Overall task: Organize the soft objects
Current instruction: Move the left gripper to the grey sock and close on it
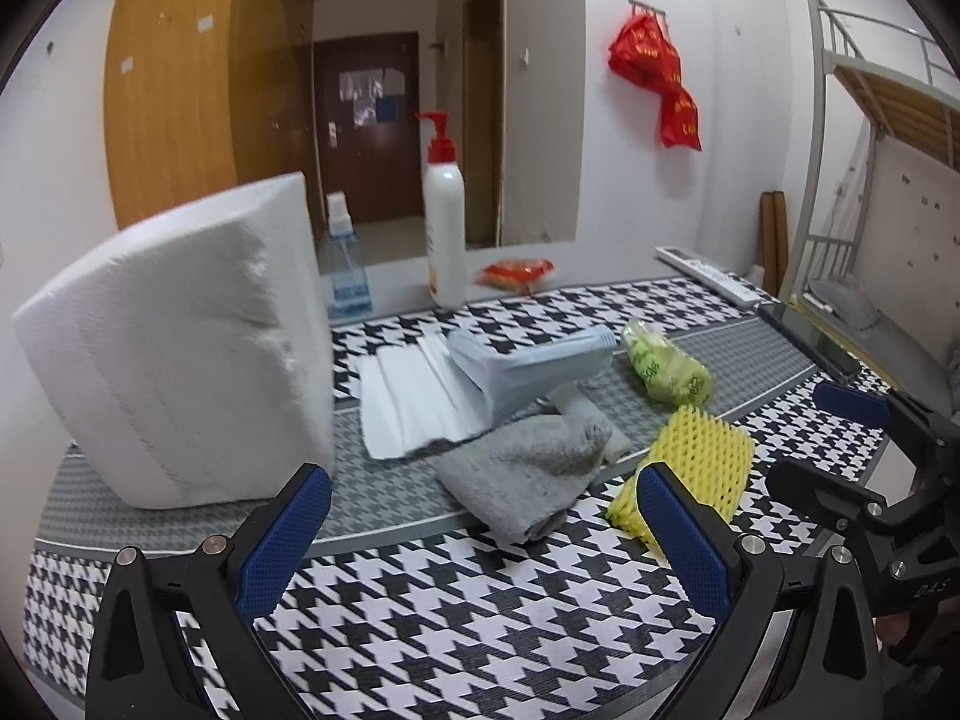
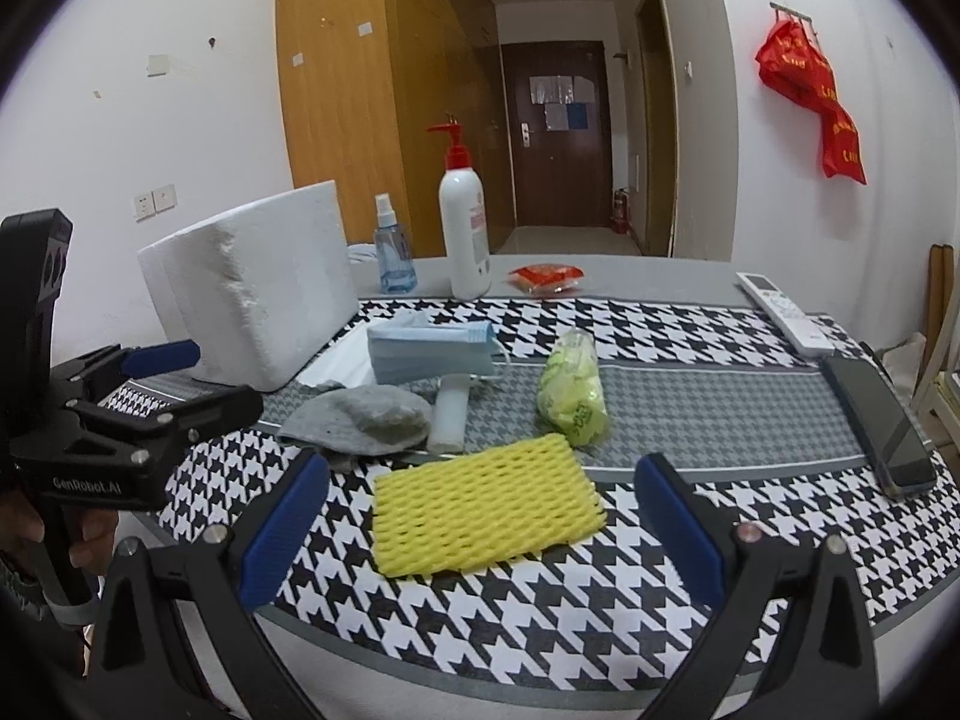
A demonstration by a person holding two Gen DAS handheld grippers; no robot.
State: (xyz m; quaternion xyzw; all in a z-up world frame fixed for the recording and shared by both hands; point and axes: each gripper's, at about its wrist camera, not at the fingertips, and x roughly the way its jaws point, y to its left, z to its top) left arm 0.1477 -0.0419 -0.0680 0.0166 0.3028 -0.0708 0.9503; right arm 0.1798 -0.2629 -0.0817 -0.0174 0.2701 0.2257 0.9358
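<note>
A yellow foam net (image 2: 483,510) (image 1: 690,468) lies on the houndstooth cloth, just beyond my open, empty right gripper (image 2: 480,525). A grey cloth (image 1: 525,474) (image 2: 360,417) lies beyond my open, empty left gripper (image 1: 483,528). A large white foam block (image 1: 174,354) (image 2: 252,288) stands at the left. A stack of blue face masks (image 2: 429,351) (image 1: 528,372) rests on white tissues (image 1: 414,402). A green plastic bag (image 2: 573,393) (image 1: 666,369) lies to the right of them. A small white tube (image 2: 450,414) lies by the cloth.
A white pump bottle (image 2: 465,234), a blue spray bottle (image 2: 393,258) and a red packet (image 2: 546,279) stand at the table's back. A remote (image 2: 783,312) and a phone (image 2: 876,426) lie at the right. A bunk bed (image 1: 870,120) stands beyond the table's right end.
</note>
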